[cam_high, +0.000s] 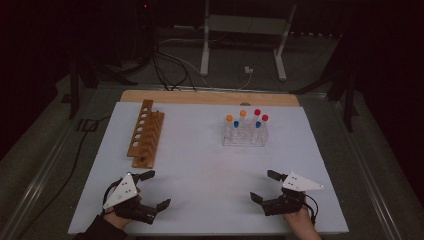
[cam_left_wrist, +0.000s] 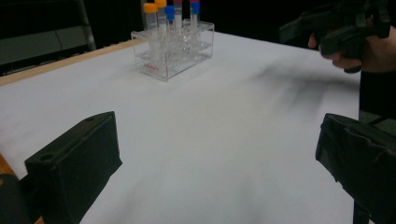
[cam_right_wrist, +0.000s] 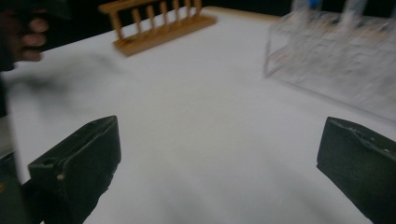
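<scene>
A clear plastic rack (cam_high: 245, 135) stands at the back right of the white table (cam_high: 200, 165) and holds several capped tubes with orange, red and blue caps. An empty wooden tube rack (cam_high: 146, 132) lies at the back left. My left gripper (cam_high: 155, 190) rests near the front left edge, jaws wide open and empty. Near the front right edge my right gripper (cam_high: 265, 186) is open too, nothing between its jaws. The left gripper view has the clear rack (cam_left_wrist: 173, 46) far ahead and the other hand's gripper (cam_left_wrist: 341, 28) at upper right. The right gripper view has the wooden rack (cam_right_wrist: 159, 23) and the clear rack (cam_right_wrist: 336, 56).
White sheet covers the table, with a bare wooden strip (cam_high: 210, 97) along its far edge. Beyond it stand a metal frame (cam_high: 245, 35) and loose cables (cam_high: 170, 70) on a dark floor. Bare white sheet lies between the two racks and the grippers.
</scene>
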